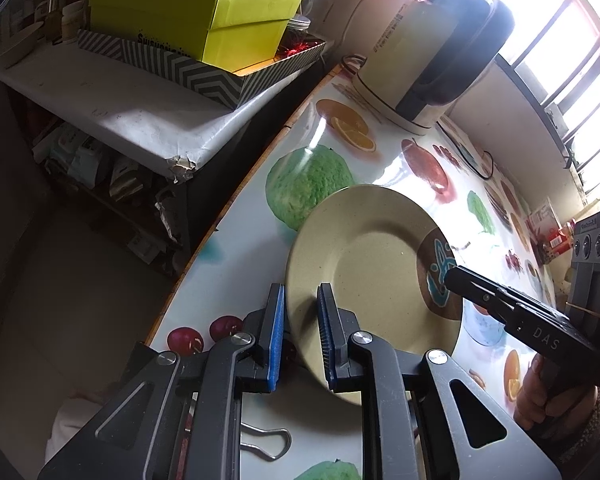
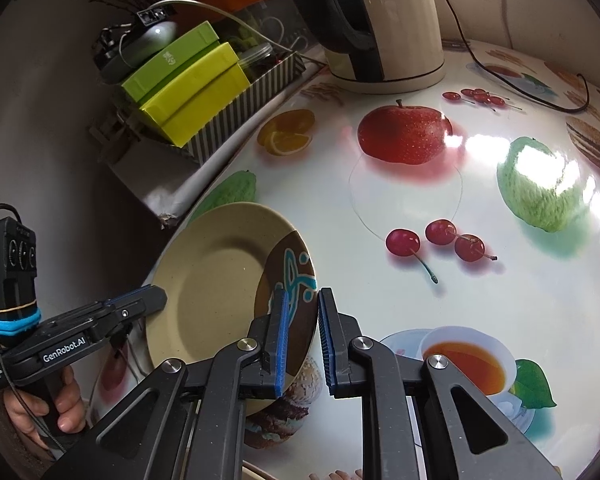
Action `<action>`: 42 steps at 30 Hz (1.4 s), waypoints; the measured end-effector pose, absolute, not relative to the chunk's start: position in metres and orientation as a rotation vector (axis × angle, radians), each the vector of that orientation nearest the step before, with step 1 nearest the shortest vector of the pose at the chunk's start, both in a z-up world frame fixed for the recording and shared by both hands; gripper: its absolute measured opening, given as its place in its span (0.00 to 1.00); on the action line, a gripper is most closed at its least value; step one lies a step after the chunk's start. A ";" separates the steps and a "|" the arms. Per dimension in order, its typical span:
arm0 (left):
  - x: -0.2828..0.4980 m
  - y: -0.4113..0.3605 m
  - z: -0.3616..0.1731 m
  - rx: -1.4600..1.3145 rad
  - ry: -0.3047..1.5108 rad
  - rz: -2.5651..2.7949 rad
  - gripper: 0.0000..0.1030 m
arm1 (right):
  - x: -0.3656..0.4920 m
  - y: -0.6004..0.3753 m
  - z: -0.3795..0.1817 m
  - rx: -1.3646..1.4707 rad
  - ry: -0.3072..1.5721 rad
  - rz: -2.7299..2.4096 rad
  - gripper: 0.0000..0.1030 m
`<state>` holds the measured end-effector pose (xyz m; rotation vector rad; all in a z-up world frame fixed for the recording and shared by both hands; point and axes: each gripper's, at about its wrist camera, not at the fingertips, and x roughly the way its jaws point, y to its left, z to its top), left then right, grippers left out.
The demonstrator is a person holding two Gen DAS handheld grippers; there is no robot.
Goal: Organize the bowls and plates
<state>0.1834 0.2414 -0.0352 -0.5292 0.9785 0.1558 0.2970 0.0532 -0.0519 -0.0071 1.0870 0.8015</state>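
Note:
A beige plate (image 1: 364, 264) with a brown patch and blue pattern sits near the fruit-print table's left edge. My left gripper (image 1: 302, 320) is shut on its plain near rim, blue pads either side. My right gripper (image 2: 302, 320) is shut on the opposite, patterned rim of the same plate (image 2: 216, 292). The right gripper's black tip (image 1: 454, 276) reaches the brown patch in the left wrist view. The left gripper's tip (image 2: 156, 296) meets the plain rim in the right wrist view. A hand holds each handle. No bowl is in view.
A cream electric kettle (image 2: 380, 20) stands at the table's back, its black cable (image 2: 520, 88) trailing right. Beside the table, a lower shelf (image 1: 140, 108) carries a striped tray (image 1: 180, 64) with green boxes (image 1: 204, 12). A binder clip (image 1: 268, 440) lies under my left gripper.

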 end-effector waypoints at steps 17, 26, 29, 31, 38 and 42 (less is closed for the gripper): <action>0.171 0.224 -0.013 -0.510 0.949 0.129 0.16 | 0.282 0.033 -0.026 0.038 1.045 0.798 0.15; 0.159 0.206 0.000 -0.493 0.931 0.101 0.16 | 0.266 0.012 -0.013 0.050 1.020 0.790 0.15; 0.155 0.197 0.004 -0.483 0.928 0.089 0.16 | 0.259 0.004 -0.008 0.057 1.009 0.784 0.15; 0.152 0.192 0.007 -0.479 0.926 0.081 0.16 | 0.254 -0.002 -0.005 0.062 1.005 0.777 0.15; 0.138 0.176 0.011 -0.463 0.927 0.057 0.16 | 0.237 -0.022 0.001 0.078 0.990 0.756 0.15; 0.129 0.168 0.010 -0.456 0.934 0.051 0.17 | 0.226 -0.033 0.002 0.087 0.987 0.754 0.14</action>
